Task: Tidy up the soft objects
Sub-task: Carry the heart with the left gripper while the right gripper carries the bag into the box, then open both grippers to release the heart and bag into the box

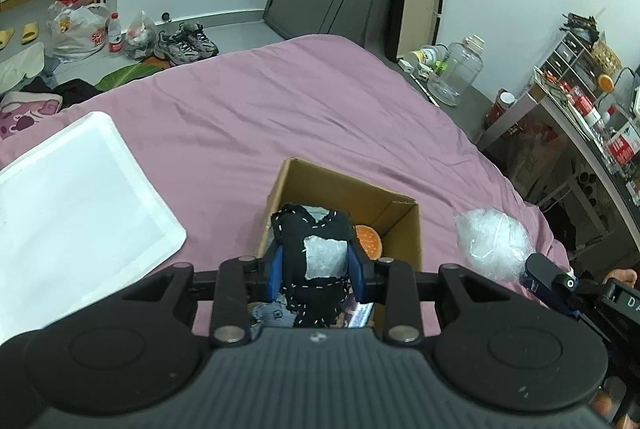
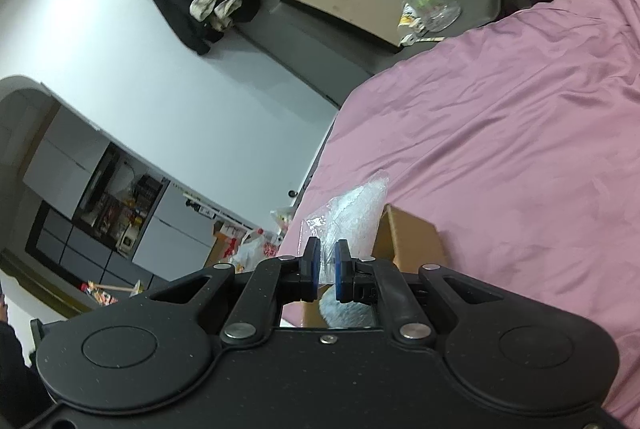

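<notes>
Black cloth (image 1: 316, 261) sits clamped in left tongs (image 1: 316, 271) above the cardboard box (image 1: 400, 225); right tongs (image 2: 326, 263), tilted, pinch a plastic bag (image 2: 356, 213).

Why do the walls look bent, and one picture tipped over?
Left wrist view: fisheye curves the door and walls; the black cloth in the left gripper looks sharp. Right wrist view: camera rolled, bed slanted; the clear bag glints softly.

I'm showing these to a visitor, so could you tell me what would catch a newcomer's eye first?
Probably the black stitched cloth shut in the left gripper, held over the open box on the pink bed. Next, the clear crinkly bag pinched by the right gripper, right of the box. A white lid lies at the left.
</notes>
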`<state>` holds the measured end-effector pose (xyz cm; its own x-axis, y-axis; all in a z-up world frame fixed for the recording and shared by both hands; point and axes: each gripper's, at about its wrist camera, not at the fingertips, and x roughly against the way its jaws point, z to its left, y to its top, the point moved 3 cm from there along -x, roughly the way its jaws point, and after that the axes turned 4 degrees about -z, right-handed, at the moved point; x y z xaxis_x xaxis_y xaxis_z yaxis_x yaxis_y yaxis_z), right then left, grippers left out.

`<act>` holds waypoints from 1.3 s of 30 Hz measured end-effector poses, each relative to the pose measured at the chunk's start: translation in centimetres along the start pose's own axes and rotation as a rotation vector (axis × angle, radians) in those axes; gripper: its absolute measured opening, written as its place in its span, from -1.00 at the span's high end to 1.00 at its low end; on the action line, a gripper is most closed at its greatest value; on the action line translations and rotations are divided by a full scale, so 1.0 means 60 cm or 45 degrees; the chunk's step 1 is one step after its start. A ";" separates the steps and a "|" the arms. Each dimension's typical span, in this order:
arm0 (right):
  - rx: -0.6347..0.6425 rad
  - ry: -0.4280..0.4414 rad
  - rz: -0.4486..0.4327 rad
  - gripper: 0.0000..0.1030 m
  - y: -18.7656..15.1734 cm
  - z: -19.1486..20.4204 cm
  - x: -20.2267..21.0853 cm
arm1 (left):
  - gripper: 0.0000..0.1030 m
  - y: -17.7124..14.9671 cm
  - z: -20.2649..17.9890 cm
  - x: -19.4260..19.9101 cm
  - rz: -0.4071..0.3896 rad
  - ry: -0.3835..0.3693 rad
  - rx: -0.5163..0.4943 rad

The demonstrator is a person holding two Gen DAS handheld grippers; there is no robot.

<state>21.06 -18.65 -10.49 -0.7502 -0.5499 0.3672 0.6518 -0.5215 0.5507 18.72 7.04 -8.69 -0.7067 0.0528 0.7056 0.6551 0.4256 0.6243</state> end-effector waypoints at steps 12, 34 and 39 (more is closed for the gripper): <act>0.083 -0.031 0.087 0.86 -0.042 0.037 -0.038 | 0.38 -0.006 0.040 -0.021 0.048 -0.025 0.059; 0.074 -0.092 0.145 0.38 -0.062 0.013 -0.041 | 0.33 -0.031 0.018 -0.068 0.131 -0.002 0.027; 0.040 -0.101 0.123 0.17 -0.052 -0.001 -0.027 | 0.25 -0.036 -0.007 -0.070 0.156 0.012 -0.014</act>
<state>20.27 -16.17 -12.87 -0.6916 -0.5422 0.4772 0.7183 -0.4474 0.5327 20.41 5.55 -12.87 -0.6187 0.0954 0.7798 0.7394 0.4062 0.5369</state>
